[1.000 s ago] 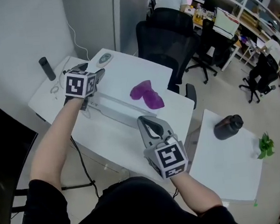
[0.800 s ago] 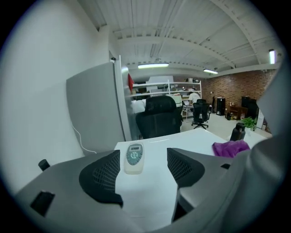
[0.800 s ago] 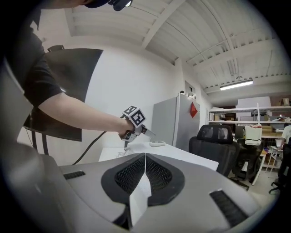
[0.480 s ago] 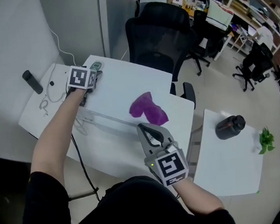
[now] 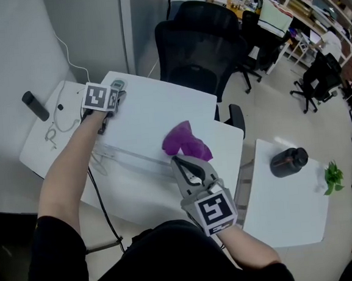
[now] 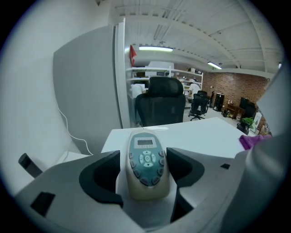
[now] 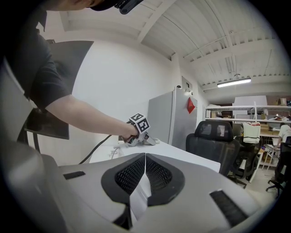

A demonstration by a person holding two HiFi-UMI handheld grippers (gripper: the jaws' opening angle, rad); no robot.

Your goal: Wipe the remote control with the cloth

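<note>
The grey-green remote control (image 5: 117, 85) (image 6: 146, 164) lies at the far left corner of the white table (image 5: 149, 108). My left gripper (image 5: 115, 95) (image 6: 143, 157) is open and straddles the remote, one pad on each side; a thin gap shows at the left pad. A crumpled purple cloth (image 5: 186, 141) rests near the table's right edge. Just short of the cloth, my right gripper (image 5: 177, 162) (image 7: 145, 157) is shut with nothing between its jaws and is not touching the cloth.
A lower side table on the left carries a black cylinder (image 5: 36, 106) and a white cable (image 5: 55, 126). A black office chair (image 5: 197, 37) stands behind the table. On the right, another white table (image 5: 286, 207) holds a dark jar (image 5: 288, 160) and a green sprig (image 5: 333, 178).
My left gripper has reached out and down to the table's far left corner, settling around the remote. The right gripper has edged forward a little toward the cloth.
</note>
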